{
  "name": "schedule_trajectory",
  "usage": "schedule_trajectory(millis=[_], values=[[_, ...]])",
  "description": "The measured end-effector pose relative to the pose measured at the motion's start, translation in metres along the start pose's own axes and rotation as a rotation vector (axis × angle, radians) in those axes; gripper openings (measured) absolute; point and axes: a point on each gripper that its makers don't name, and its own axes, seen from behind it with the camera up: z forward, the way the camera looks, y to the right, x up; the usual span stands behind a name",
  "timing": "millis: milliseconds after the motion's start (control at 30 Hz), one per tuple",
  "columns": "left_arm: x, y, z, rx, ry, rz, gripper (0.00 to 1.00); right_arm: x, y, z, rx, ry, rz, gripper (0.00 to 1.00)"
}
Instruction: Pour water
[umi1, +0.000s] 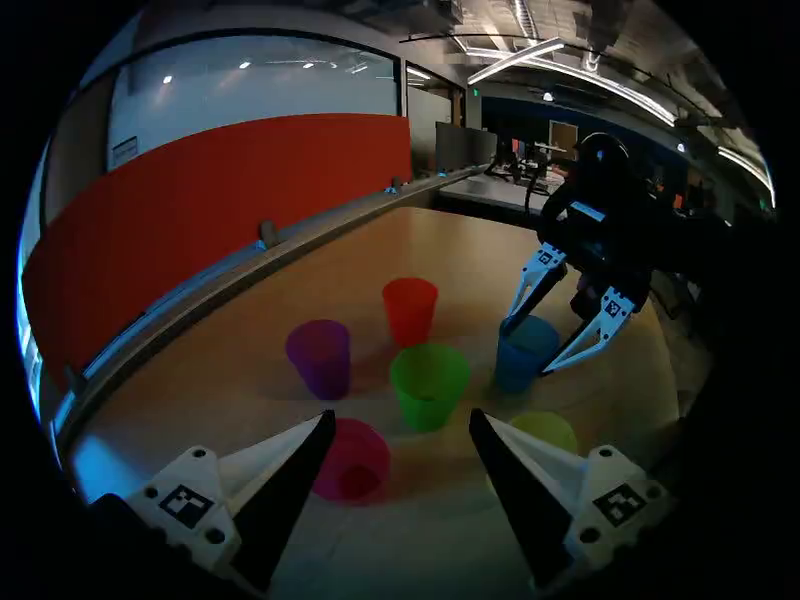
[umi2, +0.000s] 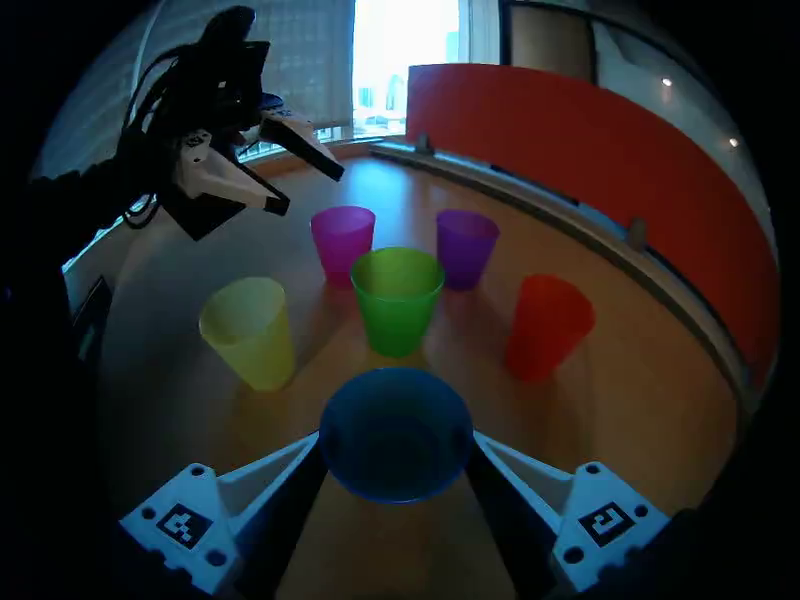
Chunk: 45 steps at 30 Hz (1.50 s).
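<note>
**Q:** What did the right gripper (umi2: 396, 452) have?

**A:** Its two fingers were closed on the blue cup (umi2: 395, 415), one on each side. The cup stood upright on the wooden table (umi2: 620, 420).

**Q:** How many cups in all?

**A:** Six, one of each colour. Just past the blue one stood the green cup (umi2: 397, 300). The yellow cup (umi2: 250, 330) and red cup (umi2: 545, 325) stood out to either side of it. The magenta cup (umi2: 342, 240) and purple cup (umi2: 466, 245) stood side by side beyond.

**Q:** And the second of the two grippers?

**A:** The left gripper (umi2: 312, 192) hung above the table beyond the magenta cup, fingers apart, holding nothing.
</note>
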Motion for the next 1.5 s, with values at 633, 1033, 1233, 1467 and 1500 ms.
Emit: schedule_trajectory(millis=[633, 1033, 1233, 1467, 1500], values=[[0.006, 0.007, 0.020, -0.043, -0.025, 0.029, 1.00, 0.026, 0.009, -0.023, -0.028, 0.101, 0.031, 0.91], [0.004, 0.014, 0.035, -0.071, -0.064, 0.036, 1.00, 0.056, 0.025, -0.054, -0.076, 0.180, 0.027, 0.91], [0.000, 0.017, 0.047, -0.071, -0.096, 0.043, 1.00, 0.069, 0.033, -0.068, -0.097, 0.222, 0.033, 0.91], [-0.001, 0.020, 0.059, -0.064, -0.132, 0.050, 1.00, 0.080, 0.039, -0.079, -0.116, 0.252, 0.029, 0.91], [-0.002, 0.020, 0.061, -0.062, -0.137, 0.050, 1.00, 0.082, 0.040, -0.080, -0.118, 0.256, 0.029, 0.91]])
